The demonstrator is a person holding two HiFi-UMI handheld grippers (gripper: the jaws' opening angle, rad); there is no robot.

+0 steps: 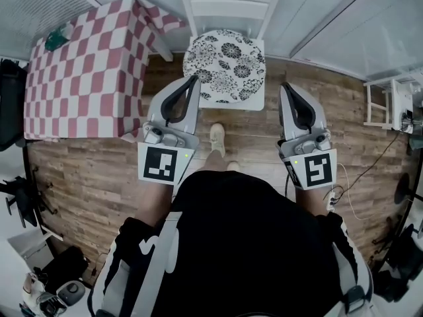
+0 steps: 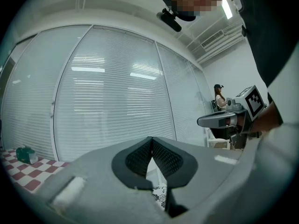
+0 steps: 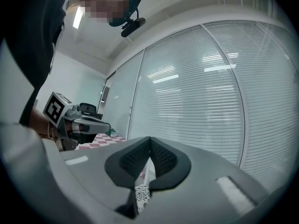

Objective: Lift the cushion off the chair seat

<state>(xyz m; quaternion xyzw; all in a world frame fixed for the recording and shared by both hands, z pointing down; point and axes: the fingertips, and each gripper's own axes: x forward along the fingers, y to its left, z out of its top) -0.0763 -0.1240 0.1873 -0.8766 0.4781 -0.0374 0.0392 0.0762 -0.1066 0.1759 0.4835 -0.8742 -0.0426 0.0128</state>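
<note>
A round white cushion (image 1: 225, 58) with black flower print lies on the seat of a white wooden chair (image 1: 228, 5) against the far wall. My left gripper (image 1: 192, 79) hangs just off the cushion's near left edge, shut and empty. Level with it, my right gripper (image 1: 285, 86) is off the seat's near right corner, also shut with nothing in it. In the left gripper view the jaw tips (image 2: 152, 139) meet, and a bit of the cushion (image 2: 160, 196) shows below them. The right gripper view shows closed tips (image 3: 150, 139) and a sliver of cushion (image 3: 142, 193).
A table with a red-and-white checked cloth (image 1: 86, 71) stands left of the chair, a green object (image 1: 57, 38) on it. A small white stand (image 1: 390, 104) is at the right. Cables (image 1: 357, 190) lie on the wooden floor. My foot (image 1: 217, 139) is between the grippers.
</note>
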